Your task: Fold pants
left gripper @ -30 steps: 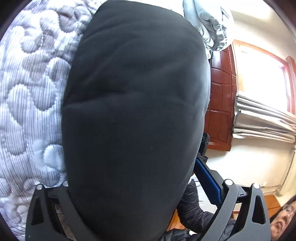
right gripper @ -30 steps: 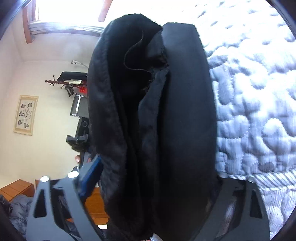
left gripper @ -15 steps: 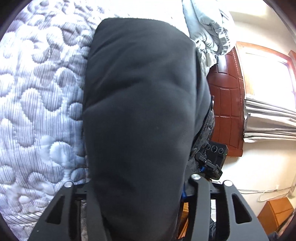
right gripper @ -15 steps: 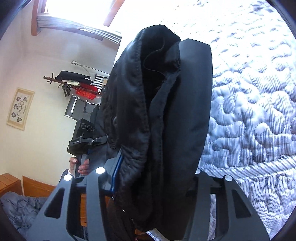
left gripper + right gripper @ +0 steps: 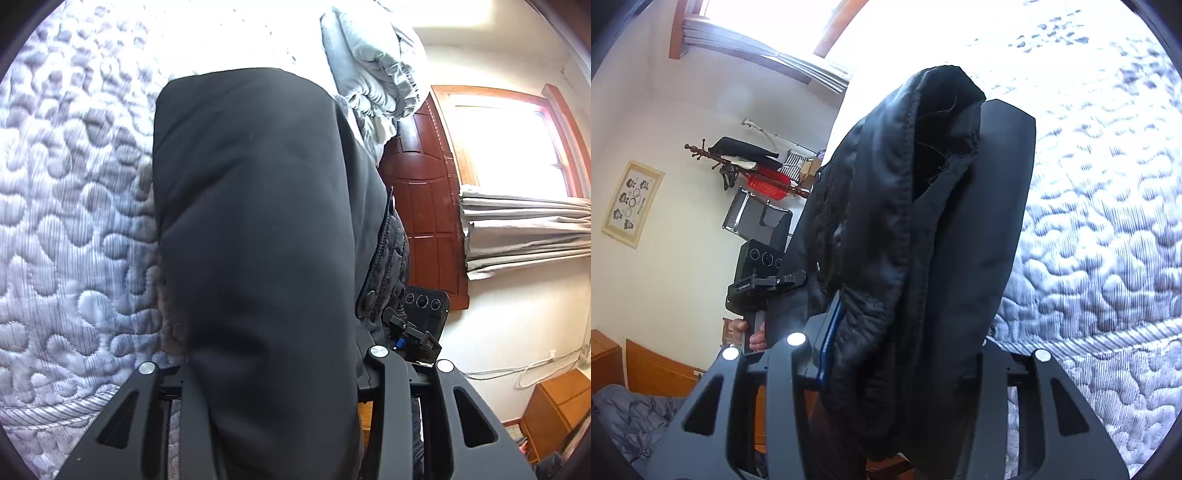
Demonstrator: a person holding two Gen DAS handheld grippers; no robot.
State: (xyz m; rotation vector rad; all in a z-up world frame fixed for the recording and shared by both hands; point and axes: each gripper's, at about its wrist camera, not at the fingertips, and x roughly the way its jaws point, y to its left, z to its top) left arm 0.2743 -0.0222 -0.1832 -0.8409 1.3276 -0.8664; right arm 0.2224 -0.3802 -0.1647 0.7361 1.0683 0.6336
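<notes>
Pants point(image 5: 258, 240) lifted above quilted bed point(image 5: 74, 221), bunched, no flat fold visible yet. Left tongs point(image 5: 273, 387) clamped on smooth fabric; right tongs point(image 5: 886, 369) clamped on hem edge. Laying down, folding apparently left.

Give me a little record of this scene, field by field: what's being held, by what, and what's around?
item held: black pants
left gripper: shut on the pants, smooth outer side in view
right gripper: shut on the pants, bunched edge in view
pants position: lifted, hanging in front of the bed
surface: quilted mattress
background: window, wooden headboard, framed picture
</notes>
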